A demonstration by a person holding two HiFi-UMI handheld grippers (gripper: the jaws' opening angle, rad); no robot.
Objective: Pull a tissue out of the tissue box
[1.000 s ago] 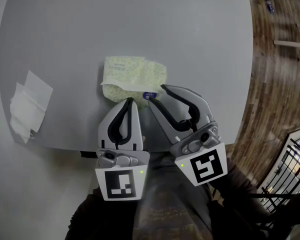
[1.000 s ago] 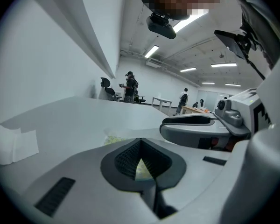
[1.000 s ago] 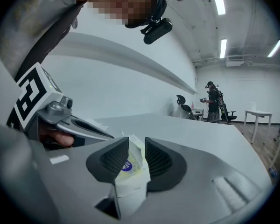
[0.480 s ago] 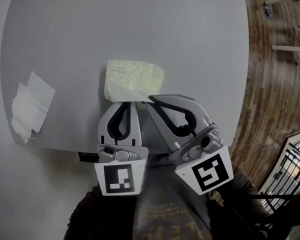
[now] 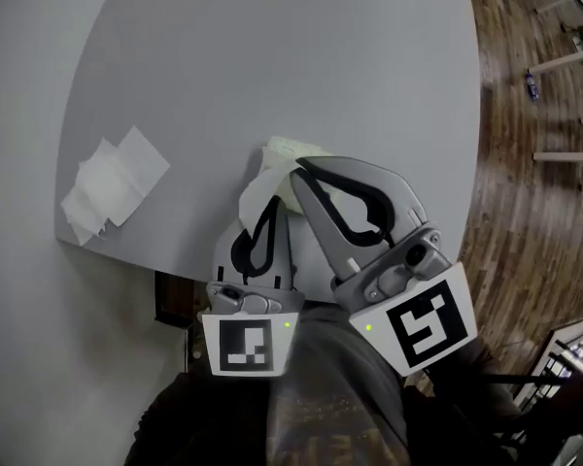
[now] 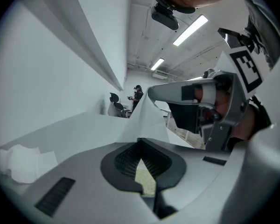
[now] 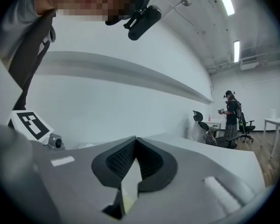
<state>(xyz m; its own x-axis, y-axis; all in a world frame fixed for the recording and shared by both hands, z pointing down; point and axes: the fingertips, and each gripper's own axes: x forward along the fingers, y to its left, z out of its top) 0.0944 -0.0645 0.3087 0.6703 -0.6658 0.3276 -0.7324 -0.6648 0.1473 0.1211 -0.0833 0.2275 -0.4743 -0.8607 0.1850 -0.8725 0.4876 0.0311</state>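
both grippers have risen toward the camera; the right gripper (image 5: pixel 296 166), wide a second ago, now pinches the tissue (image 5: pixel 257 192) in its fingers, and the left gripper (image 5: pixel 273 205) has its fingers clamped on the pack (image 5: pixel 289 148) by the desk's (image 5: pixel 272 56) near edge. better to hold the left still and draw the right up smoothly, so one sheet slips free untorn. only the left gripper view shows the sheet stretched to the right tips, which the head view hides.

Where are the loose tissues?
In the head view, the loose tissues lie near the table's left edge, left of the tissue pack.
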